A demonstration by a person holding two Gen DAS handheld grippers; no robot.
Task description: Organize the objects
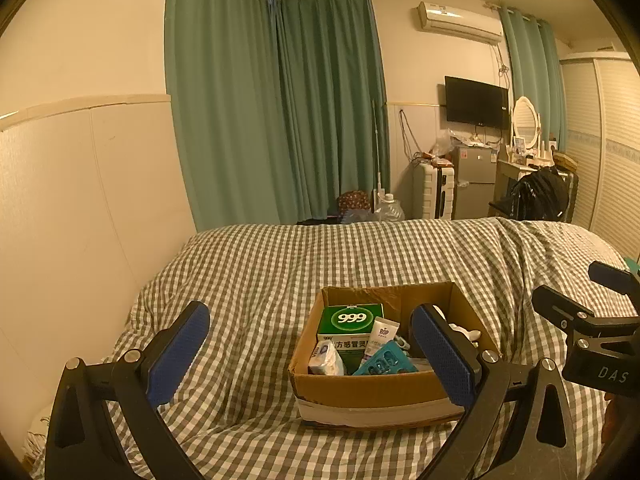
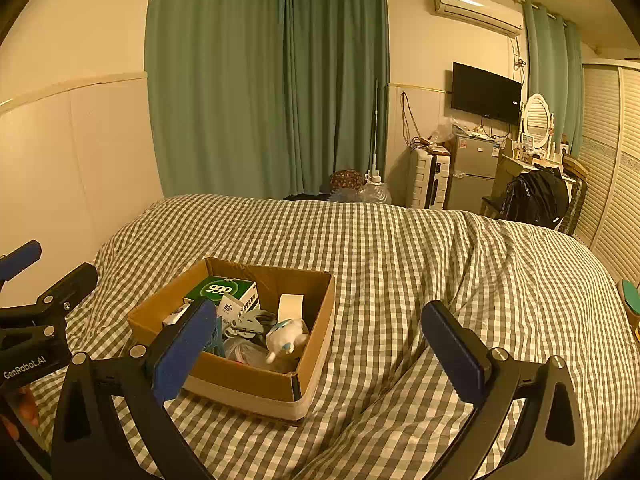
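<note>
Both tongs, left and right, gape over the filled cardboard box on the checked quilt.

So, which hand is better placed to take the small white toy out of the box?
Probably the right. The white toy lies in the box on the side nearer the right tongs. Both tongs are open and empty, but the left tongs are centred beyond the box's other side.
</note>
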